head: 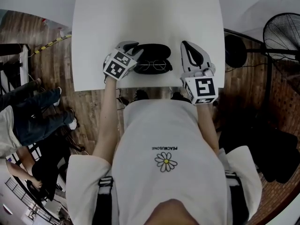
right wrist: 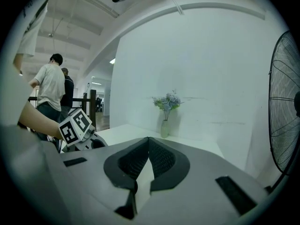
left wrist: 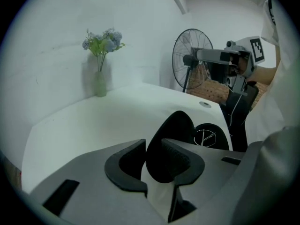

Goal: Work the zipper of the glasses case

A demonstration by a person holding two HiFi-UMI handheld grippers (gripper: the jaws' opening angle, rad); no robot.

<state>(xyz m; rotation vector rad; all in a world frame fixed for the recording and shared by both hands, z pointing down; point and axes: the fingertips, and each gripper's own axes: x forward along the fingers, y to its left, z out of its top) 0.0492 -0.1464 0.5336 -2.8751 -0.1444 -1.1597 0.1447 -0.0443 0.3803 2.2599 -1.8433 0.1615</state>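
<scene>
Zipper not discernible in any view, since case is all black. Glasses case (head: pixel 152 54) lies open on table (head: pixel 140 13) near person's edge, glasses (head: pixel 153 66) inside. Its left end is masked by left claw (head: pixel 133 51). Left claw jaws apart, case end in gap — contact unclear. Right claw (head: pixel 184 44) pinched together, empty — just right of case, not touching.

black glasses case (head: pixel 152 50), white table (head: pixel 140 18) — pale-blue flowers (left wrist: pixel 105 37)

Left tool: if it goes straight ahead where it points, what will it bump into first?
Probably the black oval glasses case, lying open; its near end shows between the left tool's parted jaws.
</scene>
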